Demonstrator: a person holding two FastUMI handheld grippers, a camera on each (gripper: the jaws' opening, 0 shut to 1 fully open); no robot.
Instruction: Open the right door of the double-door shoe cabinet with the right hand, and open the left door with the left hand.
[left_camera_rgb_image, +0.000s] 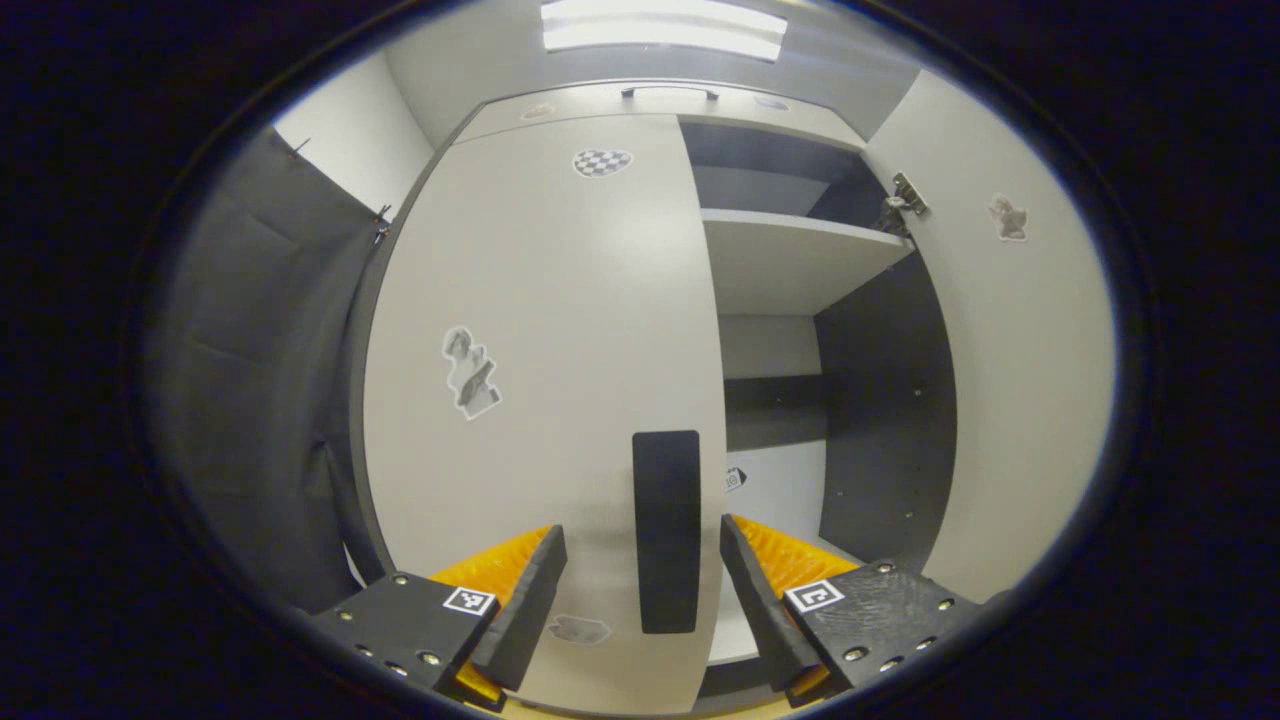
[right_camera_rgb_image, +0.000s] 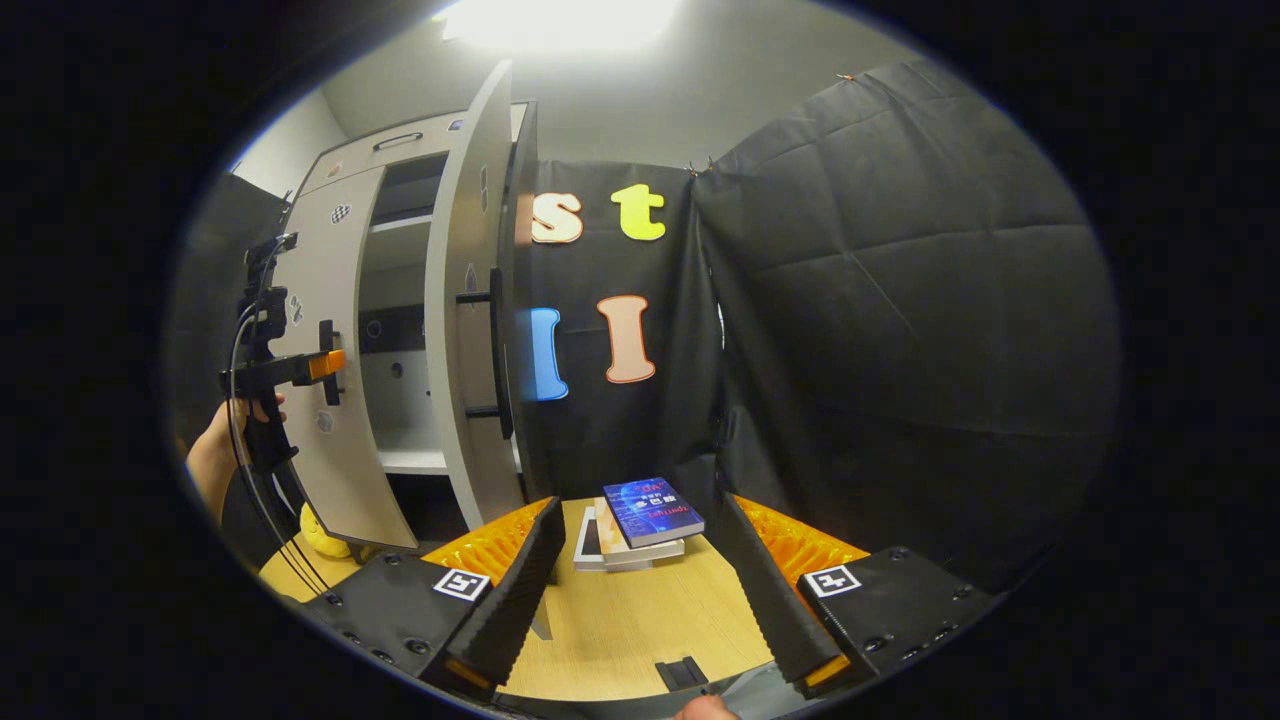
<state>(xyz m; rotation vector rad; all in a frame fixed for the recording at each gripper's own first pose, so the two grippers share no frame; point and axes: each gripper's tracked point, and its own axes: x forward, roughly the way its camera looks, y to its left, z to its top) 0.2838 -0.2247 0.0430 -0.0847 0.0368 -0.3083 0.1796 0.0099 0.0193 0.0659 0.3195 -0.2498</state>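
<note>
The left door (left_camera_rgb_image: 540, 380) of the pale grey shoe cabinet stands shut and close in the left gripper view. Its black vertical handle (left_camera_rgb_image: 667, 530) lies between the fingers of my left gripper (left_camera_rgb_image: 641, 537), which is open and not touching it. The right door (left_camera_rgb_image: 1020, 400) is swung wide open, baring the shelves (left_camera_rgb_image: 790, 250). In the right gripper view the open right door (right_camera_rgb_image: 470, 330) is seen nearly edge-on, with its black handle (right_camera_rgb_image: 497, 340). My right gripper (right_camera_rgb_image: 640, 510) is open and holds nothing, away from the door. A hand holds the left gripper (right_camera_rgb_image: 325, 365) at the left door (right_camera_rgb_image: 330, 420).
A stack of books (right_camera_rgb_image: 645, 515) lies on the wooden table (right_camera_rgb_image: 640, 620) under my right gripper. A yellow soft toy (right_camera_rgb_image: 320, 535) sits low beside the cabinet. Black cloth walls (right_camera_rgb_image: 900, 350) close in the booth to the right and behind the open door.
</note>
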